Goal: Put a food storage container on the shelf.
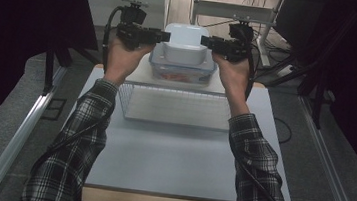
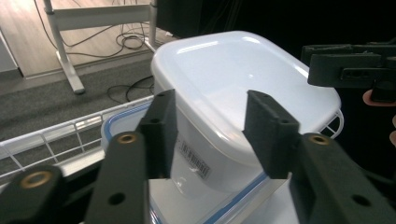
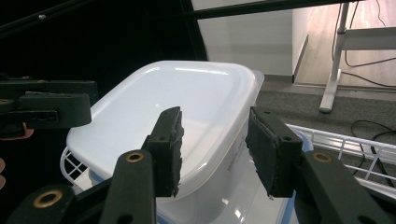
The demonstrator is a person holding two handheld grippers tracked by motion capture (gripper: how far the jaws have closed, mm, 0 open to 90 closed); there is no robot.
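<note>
We see a white container (image 1: 186,43) with rounded corners held up between the 2 grippers, at the far end of the worktop (image 1: 181,151). It sits directly above a clear container with a blue-edged lid (image 1: 182,70), and from the gripper views its base looks to rest on or just over that lid; we cannot tell whether the 2 touch. A small printed label shows on the white container's side wall in the left gripper view.

The left gripper (image 1: 159,36) meets the white container at its left side, and the right gripper (image 1: 207,41) meets it at its right side, the 2 facing each other across it. In the left gripper view the left gripper's fingers (image 2: 161,130) stand apart, straddling the container's rim, with a gap to the wall on each side. In the right gripper view the right gripper's fingers (image 3: 170,149) are likewise spread, 1 over the top surface and 1 beside the wall, not pinched onto it.

The clear container holds something reddish and rests on a white wire basket (image 1: 175,108), which stands on the worktop. Plaid sleeves (image 1: 80,135) run in from the near edge. Beyond the worktop we see a wooden floor, desk legs and loose cables.
</note>
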